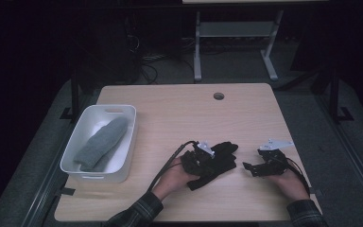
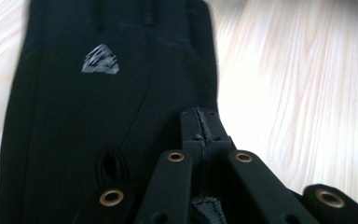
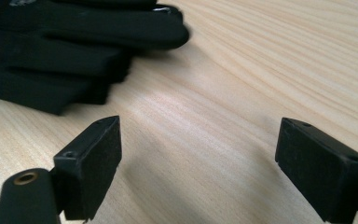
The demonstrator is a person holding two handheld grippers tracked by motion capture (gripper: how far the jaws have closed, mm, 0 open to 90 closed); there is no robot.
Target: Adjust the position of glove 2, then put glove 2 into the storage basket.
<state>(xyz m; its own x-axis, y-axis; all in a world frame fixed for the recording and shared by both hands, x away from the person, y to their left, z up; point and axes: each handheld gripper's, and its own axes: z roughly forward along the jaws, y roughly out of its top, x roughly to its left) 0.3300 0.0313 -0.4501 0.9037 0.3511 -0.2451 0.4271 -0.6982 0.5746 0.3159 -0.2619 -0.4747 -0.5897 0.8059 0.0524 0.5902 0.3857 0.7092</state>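
Note:
A black glove point(image 1: 222, 163) lies flat on the wooden table point(image 1: 184, 113), right of centre near the front. My left gripper point(image 1: 199, 161) rests on top of it. In the left gripper view the glove point(image 2: 98, 116) shows a grey logo, and my left gripper point(image 2: 200, 122) has its jaws pressed together at the glove's edge, pinching the fabric. My right gripper point(image 1: 248, 168) sits just right of the glove, low over the table. In the right gripper view that gripper point(image 3: 198, 158) stands wide open over bare wood, and the glove's fingers point(image 3: 74, 37) lie beyond its jaws.
A white bin point(image 1: 128, 142) stands at the table's left with a grey mitten-like piece point(image 1: 101, 142) inside. A cable hole point(image 1: 219, 96) sits near the far edge. Beyond the table is a dark floor with a desk frame point(image 1: 197, 47).

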